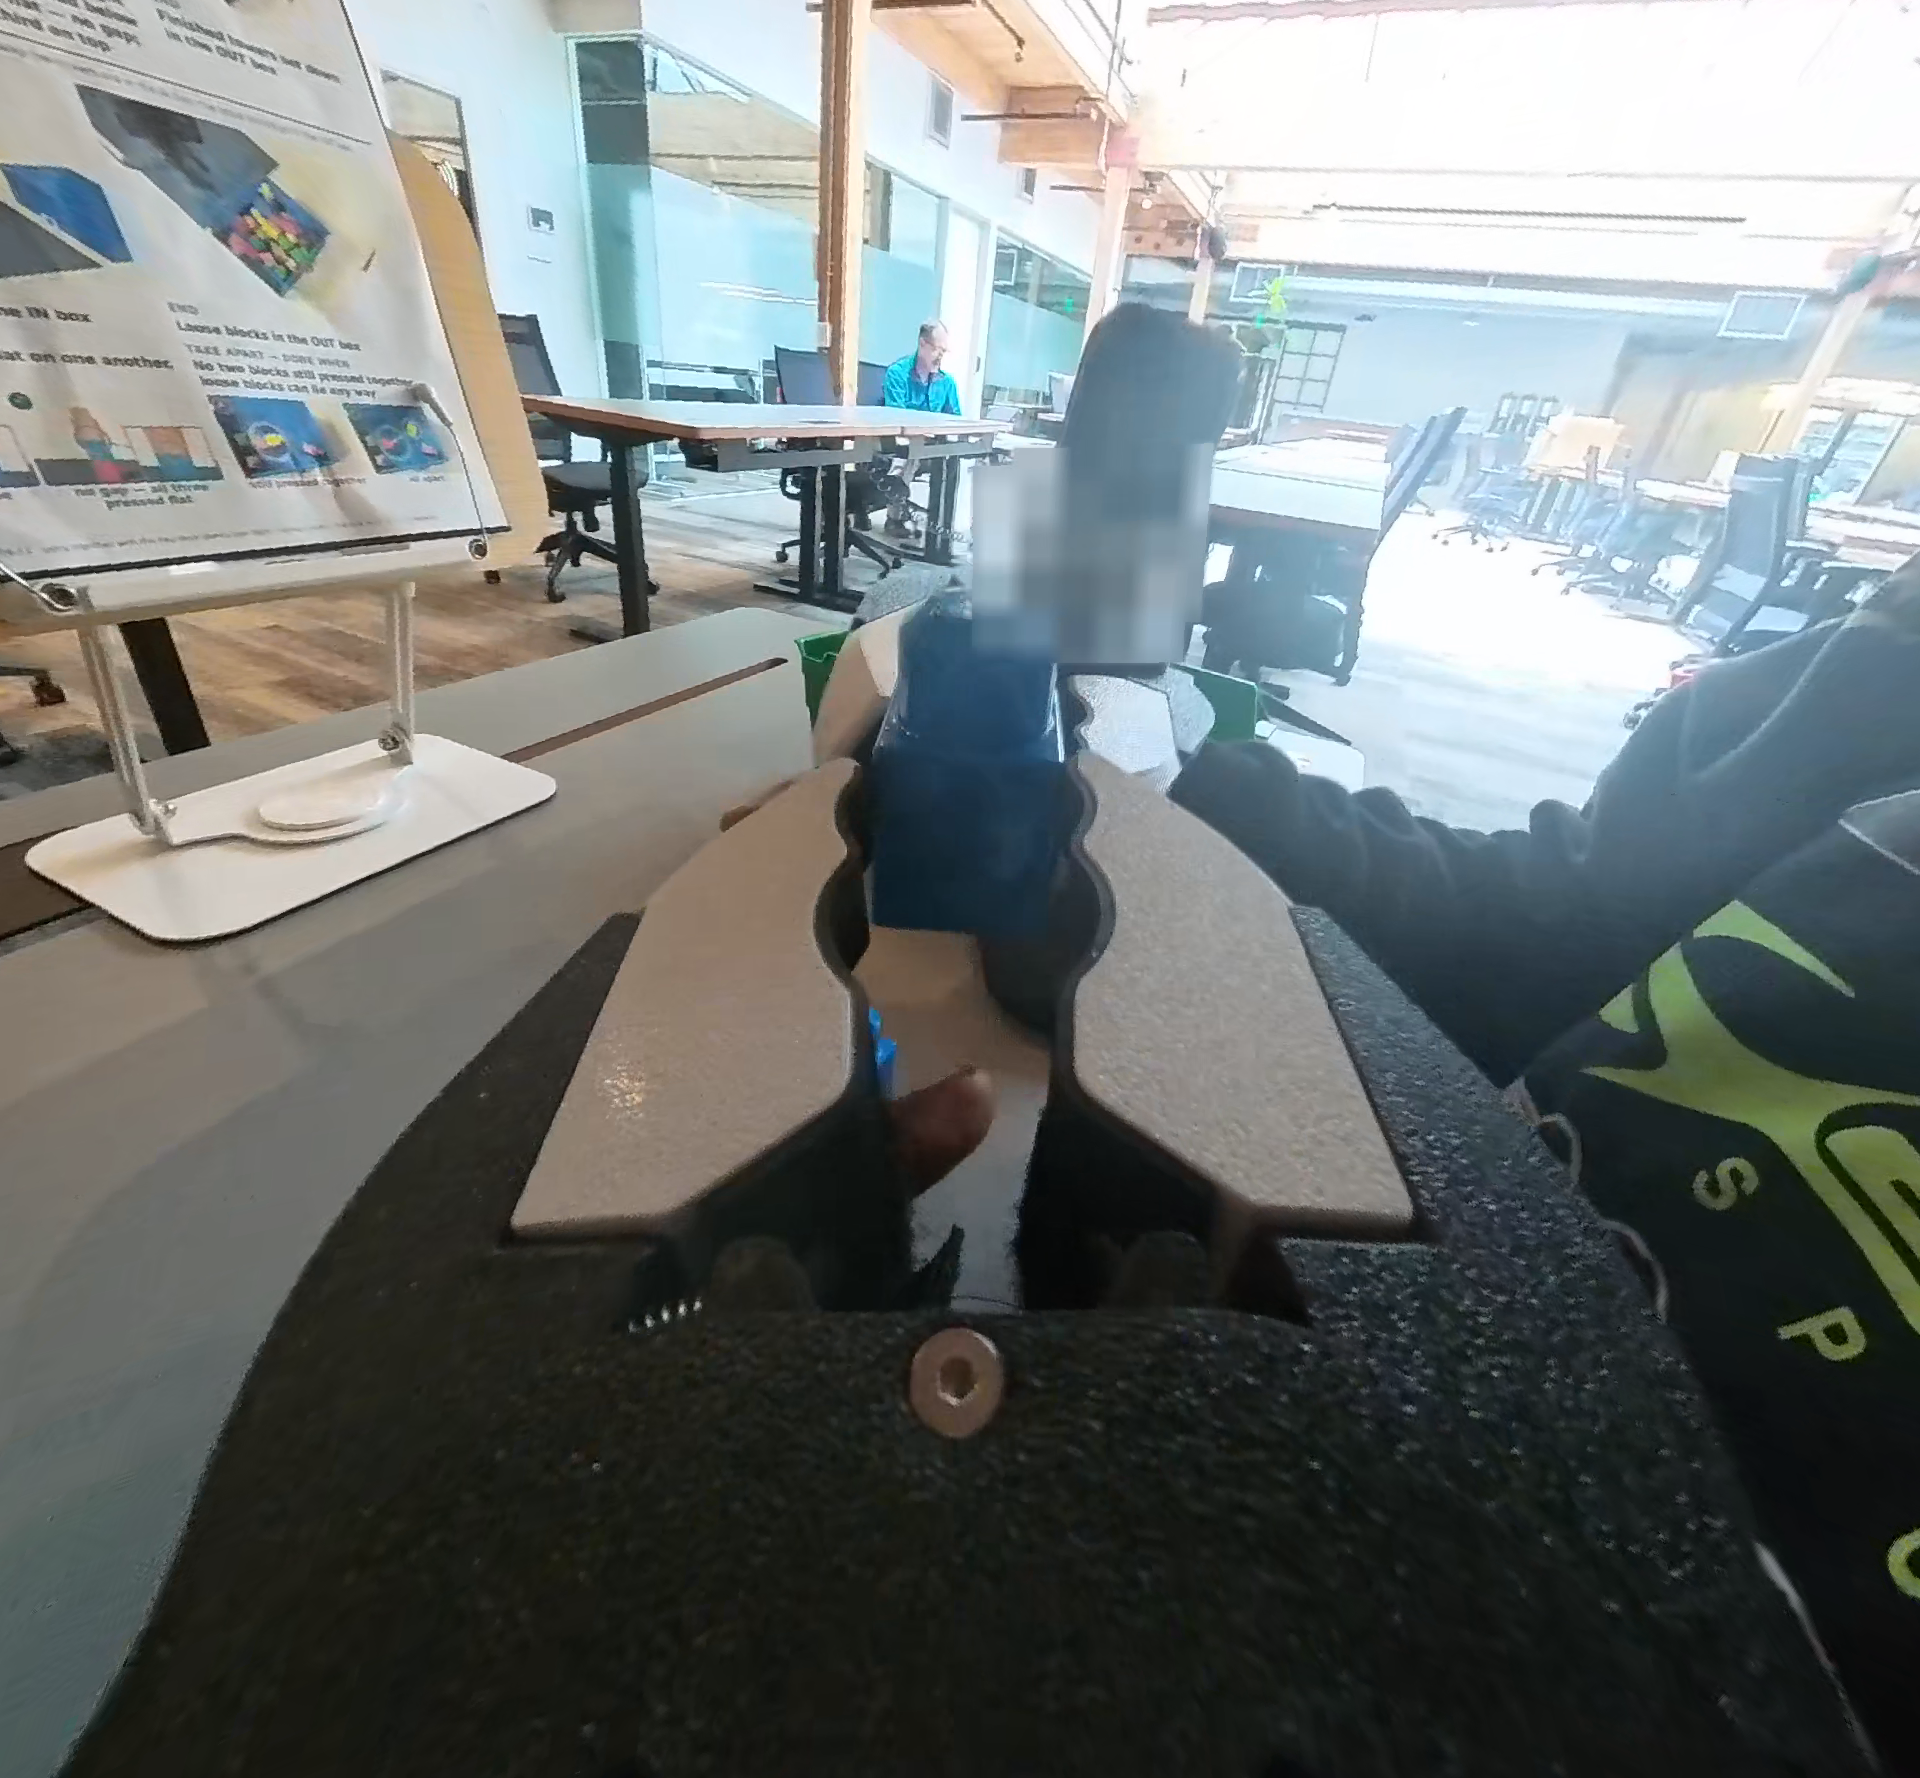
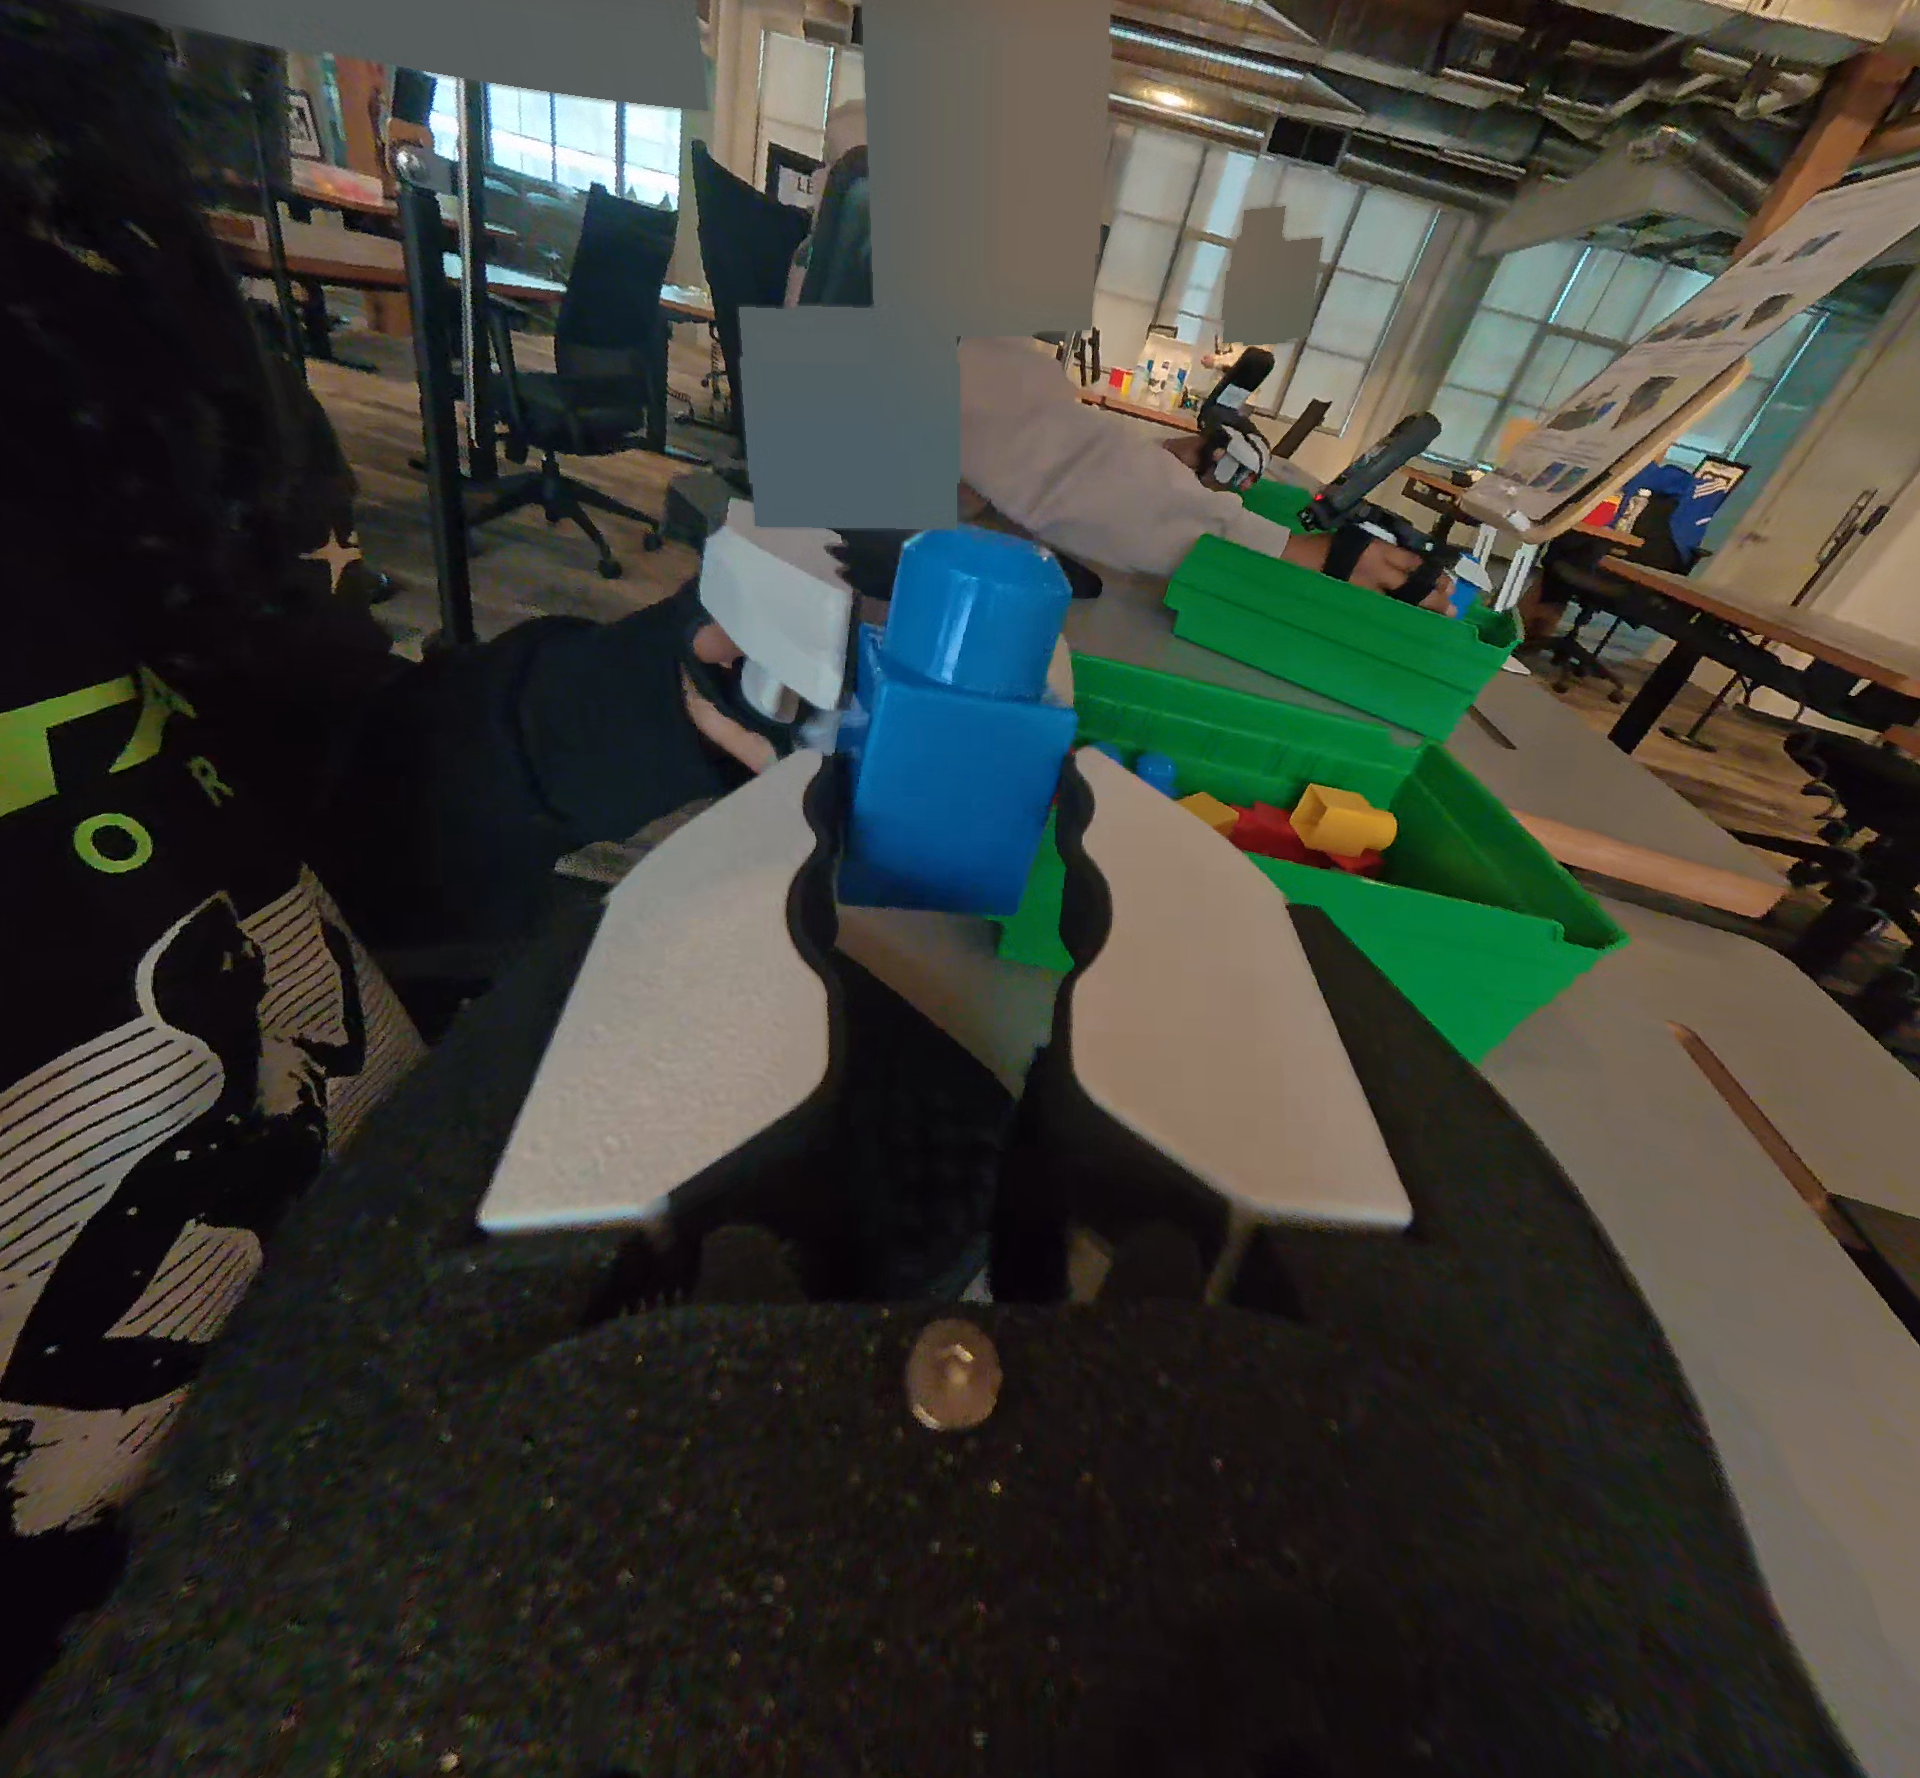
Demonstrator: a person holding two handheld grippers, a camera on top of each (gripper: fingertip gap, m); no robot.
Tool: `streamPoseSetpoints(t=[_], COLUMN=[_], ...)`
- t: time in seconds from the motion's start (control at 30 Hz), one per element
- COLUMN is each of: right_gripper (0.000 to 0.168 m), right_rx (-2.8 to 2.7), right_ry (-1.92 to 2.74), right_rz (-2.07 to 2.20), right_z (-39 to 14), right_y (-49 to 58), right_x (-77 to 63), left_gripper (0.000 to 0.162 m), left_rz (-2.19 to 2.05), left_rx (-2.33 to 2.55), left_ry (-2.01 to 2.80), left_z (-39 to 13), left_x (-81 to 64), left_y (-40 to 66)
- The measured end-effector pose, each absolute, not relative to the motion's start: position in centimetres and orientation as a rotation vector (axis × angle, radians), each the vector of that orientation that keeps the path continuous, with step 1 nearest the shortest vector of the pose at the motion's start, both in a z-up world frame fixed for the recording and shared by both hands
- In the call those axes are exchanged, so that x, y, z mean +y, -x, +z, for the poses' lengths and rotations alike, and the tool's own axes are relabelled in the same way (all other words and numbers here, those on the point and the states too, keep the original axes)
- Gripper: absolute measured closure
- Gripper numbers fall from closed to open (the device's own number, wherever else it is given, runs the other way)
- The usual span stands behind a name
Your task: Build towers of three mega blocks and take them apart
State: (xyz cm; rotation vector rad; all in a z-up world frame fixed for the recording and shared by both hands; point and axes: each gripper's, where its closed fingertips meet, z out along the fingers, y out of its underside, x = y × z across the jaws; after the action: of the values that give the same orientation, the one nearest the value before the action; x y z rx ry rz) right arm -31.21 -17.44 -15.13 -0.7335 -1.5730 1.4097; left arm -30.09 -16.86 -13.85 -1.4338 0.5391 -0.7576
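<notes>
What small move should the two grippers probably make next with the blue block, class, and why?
Probably the left gripper should open and back away. Both it and the right gripper appear clamped on the same blue block, held in the air. The green bin of loose blocks lies just beyond, so one grip seems enough to carry it.

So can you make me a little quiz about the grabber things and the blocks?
1. True or false: the right gripper has its jaws shut on a blue plastic mega block.
2. What colour is the plastic bin holding the loose blocks beside it?
3. Multiple choice: the yellow plastic block lies (a) in the bin, (b) on the floor, (c) in the left gripper.

Key
1. True.
2. Green.
3. a; the left gripper's jaws are shut on a blue plastic block of their own.
</notes>
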Motion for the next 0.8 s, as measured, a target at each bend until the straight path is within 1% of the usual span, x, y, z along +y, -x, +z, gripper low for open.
streamPoseSetpoints(t=[0.03, 0.07, 0.13, 0.17, 0.37, 0.5, 0.7, 0.8], right_gripper=[0.128, 0.128, 0.118, 0.116, 0.114, 0.119, 0.138, 0.140], right_rx=[-1.592, -1.636, -1.746, -1.806, -2.148, -2.315, -2.379, -2.364], right_ry=[0.747, 0.765, 0.826, 0.849, 0.820, 0.820, 0.845, 0.858], right_rz=[1.388, 1.362, 1.249, 1.178, 0.837, 0.707, 0.618, 0.597], right_z=[-15.4, -15.8, -16.8, -17.2, -17.2, -18.2, -19.1, -19.1], right_y=[31.3, 31.2, 30.8, 30.5, 28.9, 28.9, 29.1, 29.2], right_x=[-17.4, -17.4, -16.6, -16.1, -16.4, -17.7, -18.0, -17.7], left_gripper=[0.129, 0.129, 0.129, 0.129, 0.129, 0.129, 0.129, 0.128], left_rz=[-0.742, -0.725, -0.697, -0.668, -0.477, -0.432, -0.424, -0.418], left_rx=[0.547, 0.559, 0.592, 0.616, 0.830, 0.872, 0.884, 0.861], left_ry=[1.441, 1.450, 1.468, 1.487, 1.621, 1.654, 1.654, 1.645], left_z=[-14.0, -14.2, -14.6, -15.0, -18.5, -19.6, -19.9, -19.7], left_x=[-16.9, -16.9, -17.1, -17.2, -17.7, -17.5, -17.5, -17.3], left_y=[30.2, 30.2, 30.3, 30.3, 29.4, 28.9, 28.7, 28.9])
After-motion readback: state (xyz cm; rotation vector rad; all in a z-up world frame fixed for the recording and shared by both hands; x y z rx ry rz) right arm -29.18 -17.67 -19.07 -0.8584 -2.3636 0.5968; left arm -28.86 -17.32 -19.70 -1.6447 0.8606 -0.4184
